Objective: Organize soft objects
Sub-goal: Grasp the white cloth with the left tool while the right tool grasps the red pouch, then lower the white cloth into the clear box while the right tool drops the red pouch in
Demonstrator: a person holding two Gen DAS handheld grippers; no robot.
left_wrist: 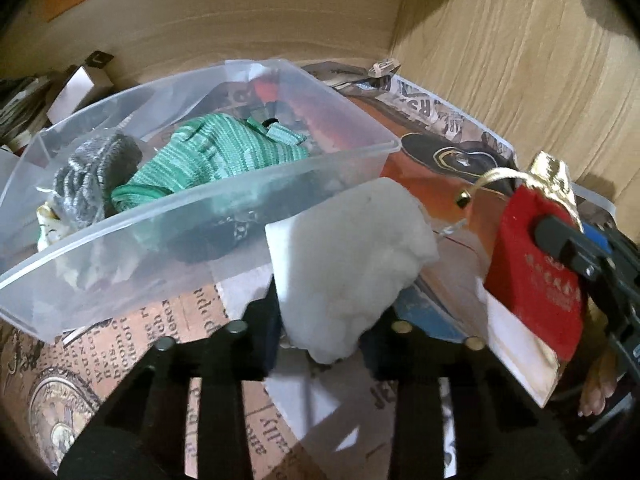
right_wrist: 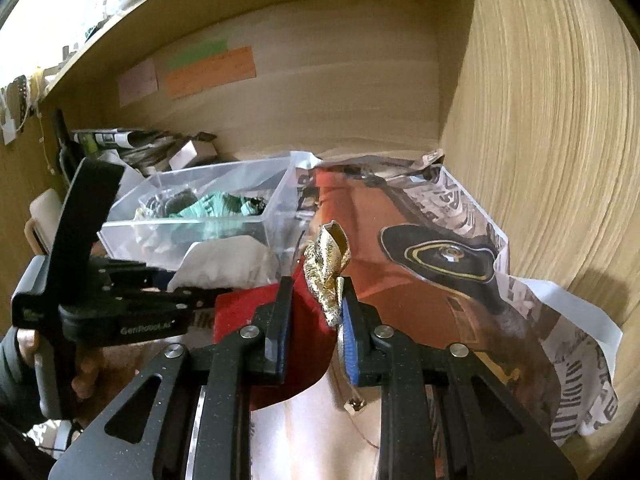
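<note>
My left gripper point(left_wrist: 320, 312) is shut on a white wad of soft stuffing point(left_wrist: 348, 256), held just in front of a clear plastic bin point(left_wrist: 200, 208). The bin holds a green knit item point(left_wrist: 208, 156) and a grey knit item point(left_wrist: 92, 176). My right gripper point(right_wrist: 312, 300) is shut on a red felt pouch point(right_wrist: 248, 312) with a crumpled gold top point(right_wrist: 326, 264). The pouch point(left_wrist: 532, 264) and the right gripper point(left_wrist: 568, 240) also show at the right of the left wrist view. The left gripper point(right_wrist: 192, 300), the stuffing point(right_wrist: 224, 260) and the bin point(right_wrist: 280, 200) show in the right wrist view.
Printed paper point(right_wrist: 440, 248) covers the wooden shelf floor. Wooden walls point(right_wrist: 540, 140) close in at the back and right. Boxes and papers point(right_wrist: 132, 144) are piled at the back left behind the bin. A small gold bell point(left_wrist: 462, 200) hangs from the pouch's cord.
</note>
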